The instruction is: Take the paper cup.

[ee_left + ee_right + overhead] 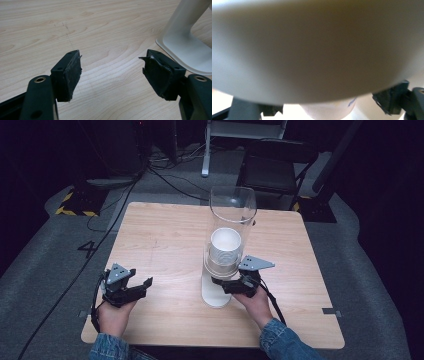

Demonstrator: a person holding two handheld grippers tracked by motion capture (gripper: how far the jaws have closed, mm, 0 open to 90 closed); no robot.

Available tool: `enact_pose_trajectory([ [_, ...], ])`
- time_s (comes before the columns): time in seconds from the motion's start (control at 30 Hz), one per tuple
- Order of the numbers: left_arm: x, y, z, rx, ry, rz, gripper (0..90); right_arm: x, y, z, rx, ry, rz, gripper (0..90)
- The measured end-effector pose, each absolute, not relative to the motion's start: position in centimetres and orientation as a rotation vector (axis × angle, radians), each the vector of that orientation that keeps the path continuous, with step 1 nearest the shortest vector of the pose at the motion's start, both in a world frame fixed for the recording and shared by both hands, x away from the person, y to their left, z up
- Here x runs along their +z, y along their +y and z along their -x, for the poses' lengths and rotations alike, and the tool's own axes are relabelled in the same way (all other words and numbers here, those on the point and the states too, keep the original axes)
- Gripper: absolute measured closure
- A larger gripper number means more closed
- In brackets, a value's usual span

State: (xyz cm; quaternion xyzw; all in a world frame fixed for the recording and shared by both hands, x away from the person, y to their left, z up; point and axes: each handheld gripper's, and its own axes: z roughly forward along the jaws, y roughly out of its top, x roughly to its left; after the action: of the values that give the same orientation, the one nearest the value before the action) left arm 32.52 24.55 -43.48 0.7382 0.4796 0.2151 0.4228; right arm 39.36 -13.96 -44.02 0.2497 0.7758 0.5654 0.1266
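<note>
A square table (165,235) with a pale wood-grain top stands on grey carpet (45,255). On it, right of the middle and toward the near edge, rests the white base (216,296) of a stand that carries a clear tube (231,215) holding a stack of white cups (225,249). The left half of the top is bare wood with a faint scuff line

Clear tube dispenser (232,215) upright mid-table on white stand (216,295); white cups (225,247) stacked inside.

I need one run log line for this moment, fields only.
left tongs: open, nothing held | right tongs: at cup dispenser bottom, grip unclear | cup stack: inside tube | table: wood
</note>
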Motion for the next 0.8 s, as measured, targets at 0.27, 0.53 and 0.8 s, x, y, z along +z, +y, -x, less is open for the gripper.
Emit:
enact_pose_trajectory([
  [0.27,-43.60,24.43,-32.56,0.525,1.204,-1.854,30.4,-43.96,-13.73,-39.17,1.636,2.258,-0.671,32.0],
  [0.53,-43.59,24.57,-32.55,0.524,1.202,-1.853,30.4,-44.01,-13.88,-39.39,1.628,2.261,-0.635,32.7],
  [0.8,-43.56,24.64,-32.51,0.524,1.205,-1.846,30.4,-44.33,-14.26,-39.52,1.584,2.228,-0.556,32.8],
])
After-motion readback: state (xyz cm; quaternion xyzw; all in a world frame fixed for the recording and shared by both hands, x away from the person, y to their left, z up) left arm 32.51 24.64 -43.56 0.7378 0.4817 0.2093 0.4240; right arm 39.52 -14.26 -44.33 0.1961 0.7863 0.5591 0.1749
